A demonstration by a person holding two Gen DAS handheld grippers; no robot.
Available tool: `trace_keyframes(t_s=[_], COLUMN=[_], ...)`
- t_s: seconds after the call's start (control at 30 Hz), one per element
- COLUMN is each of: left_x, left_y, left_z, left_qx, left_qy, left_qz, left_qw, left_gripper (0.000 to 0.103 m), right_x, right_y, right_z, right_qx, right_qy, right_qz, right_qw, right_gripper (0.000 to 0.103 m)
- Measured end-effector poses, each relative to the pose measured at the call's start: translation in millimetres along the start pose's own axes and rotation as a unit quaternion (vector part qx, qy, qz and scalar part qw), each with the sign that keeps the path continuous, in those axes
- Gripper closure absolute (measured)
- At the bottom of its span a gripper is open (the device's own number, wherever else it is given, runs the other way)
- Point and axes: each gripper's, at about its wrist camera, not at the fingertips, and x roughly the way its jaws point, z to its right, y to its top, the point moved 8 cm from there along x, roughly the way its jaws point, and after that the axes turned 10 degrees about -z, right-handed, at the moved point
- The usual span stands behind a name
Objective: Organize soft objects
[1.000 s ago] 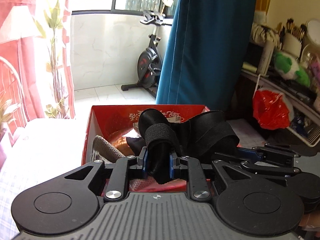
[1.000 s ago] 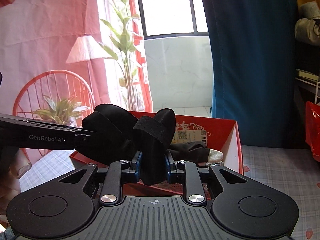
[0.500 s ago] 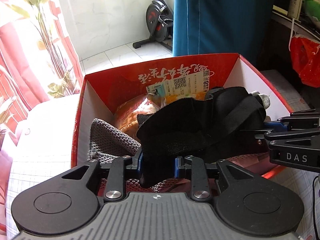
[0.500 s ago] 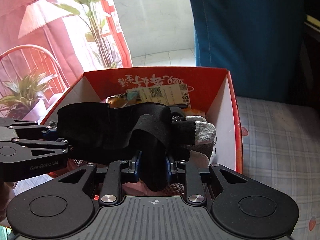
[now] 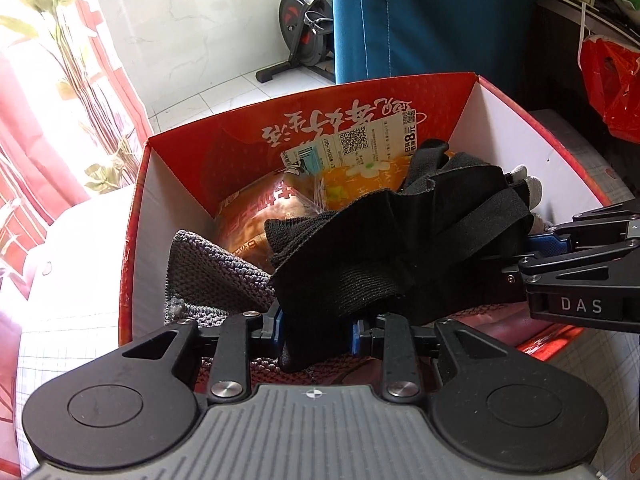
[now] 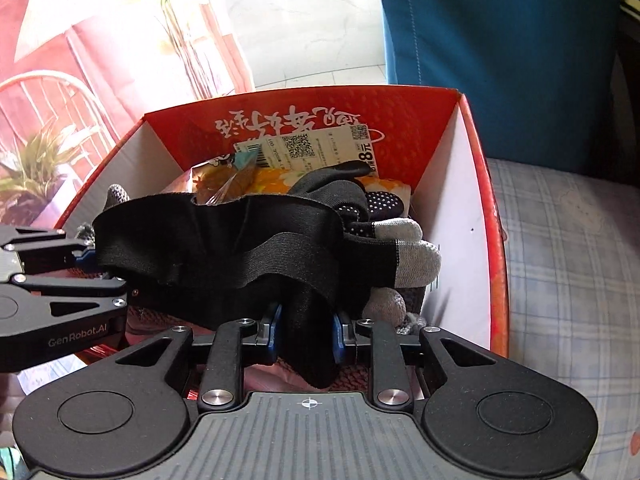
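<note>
A black fabric eye mask with elastic straps (image 5: 384,256) is stretched between both grippers, low inside the red cardboard box (image 5: 532,136). My left gripper (image 5: 316,326) is shut on one end of it. My right gripper (image 6: 306,330) is shut on the other end (image 6: 224,240). The right gripper also shows at the right edge of the left wrist view (image 5: 568,264), and the left gripper at the left edge of the right wrist view (image 6: 64,264). Under the mask lie a black glove with grey fingertips (image 6: 404,252) and a grey knitted item (image 5: 212,276).
The box (image 6: 480,200) also holds orange snack packets (image 5: 260,216) and a white label (image 5: 360,144). It stands on a checked cloth (image 6: 560,260). A blue curtain (image 5: 432,16), a red bag (image 5: 608,84), an exercise bike (image 5: 304,36) and pink curtains surround it.
Both grippers have tilted down and lowered the black mask from above the box rim into the box. The mask has been pulled flatter between them.
</note>
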Motion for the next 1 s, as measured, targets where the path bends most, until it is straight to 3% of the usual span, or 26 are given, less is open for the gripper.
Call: trace_keyframes(t_s=[0.17,0.23,0.27,0.33,0.4,0.5,0.57,0.63,0.73,0.87,1.0], left_x=[-12.0,-21.2,-26.6,-38.5,-51.4,-72.7,-88.2,-99.3,-119.5,-152.2,-187.7], left_y=[-3.7,-5.3,-6.0,-7.6,-9.8,-13.7,-16.3,-17.6,-21.3,-28.9,-39.3], left_z=[-4.3,-8.6,-12.1,-17.6,-22.8,-28.2,-30.5,-31.7,-30.8,-27.6,-26.3], left_qx=[-0.010,-0.010,-0.015,-0.027,-0.038,-0.048,-0.052,-0.054,-0.048,-0.038,-0.050], left_qy=[-0.002,0.005,0.006,-0.004,-0.010,-0.015,-0.013,0.002,0.032,0.082,0.063], left_qz=[0.015,0.026,0.033,0.051,0.067,0.102,0.123,0.132,0.147,0.180,0.209], left_qw=[0.9998,0.9996,0.9993,0.9983,0.9969,0.9934,0.9909,0.9898,0.9875,0.9795,0.9746], left_gripper=[0.063,0.049,0.037,0.029,0.023,0.006,0.003,0.000,0.000,0.000,0.000], right_x=[-7.8,-15.1,-19.3,-29.8,-41.9,-56.8,-65.9,-77.3,-96.7,-125.5,-159.5], right_y=[-2.0,-2.0,-1.6,1.1,2.7,1.4,-1.1,-3.5,-6.8,-11.0,-15.2], right_z=[-5.5,-10.5,-12.0,-14.3,-17.5,-22.4,-27.7,-33.1,-39.0,-45.3,-51.2], right_qx=[0.006,0.002,-0.001,-0.005,-0.013,-0.025,-0.041,-0.057,-0.064,-0.053,-0.043], right_qy=[-0.012,-0.013,-0.016,-0.024,-0.028,-0.029,-0.031,-0.037,-0.041,-0.034,-0.046], right_qz=[0.018,0.024,0.026,0.036,0.052,0.064,0.069,0.081,0.106,0.137,0.178], right_qw=[1.000,1.000,1.000,0.999,0.998,0.997,0.996,0.994,0.991,0.989,0.982], right_gripper=[0.077,0.074,0.072,0.058,0.050,0.035,0.027,0.010,0.000,0.000,0.000])
